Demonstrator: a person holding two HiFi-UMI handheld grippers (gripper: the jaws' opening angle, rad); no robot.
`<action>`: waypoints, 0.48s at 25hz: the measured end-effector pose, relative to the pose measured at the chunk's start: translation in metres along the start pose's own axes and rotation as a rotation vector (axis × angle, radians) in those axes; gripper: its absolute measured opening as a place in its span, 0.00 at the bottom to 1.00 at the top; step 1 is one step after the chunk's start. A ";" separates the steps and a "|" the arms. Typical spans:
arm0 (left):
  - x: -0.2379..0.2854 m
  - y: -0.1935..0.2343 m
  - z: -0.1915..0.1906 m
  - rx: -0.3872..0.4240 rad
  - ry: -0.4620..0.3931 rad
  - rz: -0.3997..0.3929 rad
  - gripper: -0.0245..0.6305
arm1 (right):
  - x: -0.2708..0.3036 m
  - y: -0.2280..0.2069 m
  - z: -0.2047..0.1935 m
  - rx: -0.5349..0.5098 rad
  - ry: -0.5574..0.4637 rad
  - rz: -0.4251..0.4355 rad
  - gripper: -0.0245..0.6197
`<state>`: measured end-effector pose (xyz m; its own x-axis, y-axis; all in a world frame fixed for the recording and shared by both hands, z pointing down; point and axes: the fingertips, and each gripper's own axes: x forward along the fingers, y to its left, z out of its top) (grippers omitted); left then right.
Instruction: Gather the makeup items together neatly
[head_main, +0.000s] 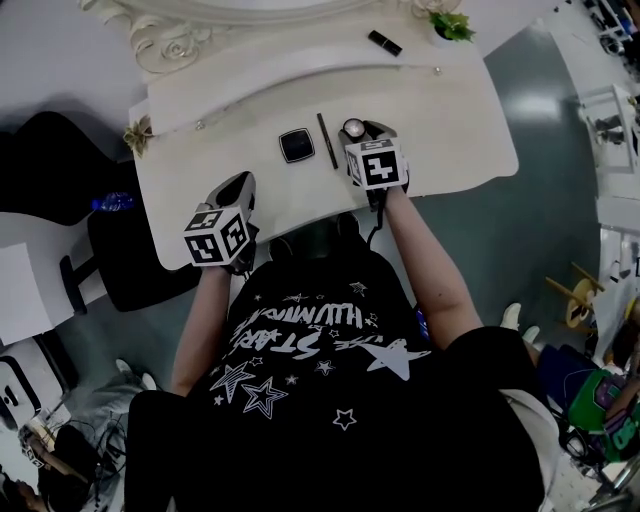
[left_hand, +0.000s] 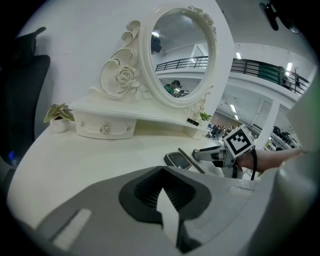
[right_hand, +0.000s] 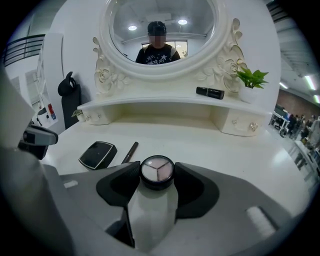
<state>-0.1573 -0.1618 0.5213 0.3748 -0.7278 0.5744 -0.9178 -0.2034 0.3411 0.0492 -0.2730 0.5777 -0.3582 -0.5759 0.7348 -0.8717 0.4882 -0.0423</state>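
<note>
Right gripper: jaws stood at a middling width, clamped on a round pot of powder, one pad on each side of its black rim. The lid face pointed up and was level, so the grip looked square across the widest part; my reading is that this stops the pot from tipping out. Whether its base touched the table could not be told.

Left gripper: jaws drawn together, nothing between them. It sat low over the front left of the table, near the front edge and well apart from the items. It looked parked out of the way.

Items: square black case lay flat on the table, a thin dark pencil just beside it on its right, and the held pot just beside the pencil. I judged the pot was being brought in to join that row. A dark lipstick tube lay on the raised shelf near the potted plant, well apart from the group, not yet gathered.

Room: bare tabletop lay right of the pot out to the curved end, and in front of the row toward the person. The shelf front and the mirror closed off the back.
</note>
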 end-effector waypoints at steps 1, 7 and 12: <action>0.000 0.001 0.000 0.000 0.002 0.001 0.04 | 0.001 0.001 -0.001 -0.002 0.001 0.002 0.42; -0.001 0.005 -0.001 0.001 0.012 0.003 0.04 | 0.007 0.005 -0.001 -0.003 0.001 0.011 0.42; 0.002 0.003 0.000 0.002 0.008 -0.002 0.04 | 0.005 0.006 0.003 0.029 -0.015 0.027 0.44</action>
<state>-0.1596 -0.1637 0.5232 0.3779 -0.7221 0.5795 -0.9171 -0.2063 0.3411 0.0414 -0.2749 0.5794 -0.3866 -0.5726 0.7229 -0.8708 0.4848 -0.0817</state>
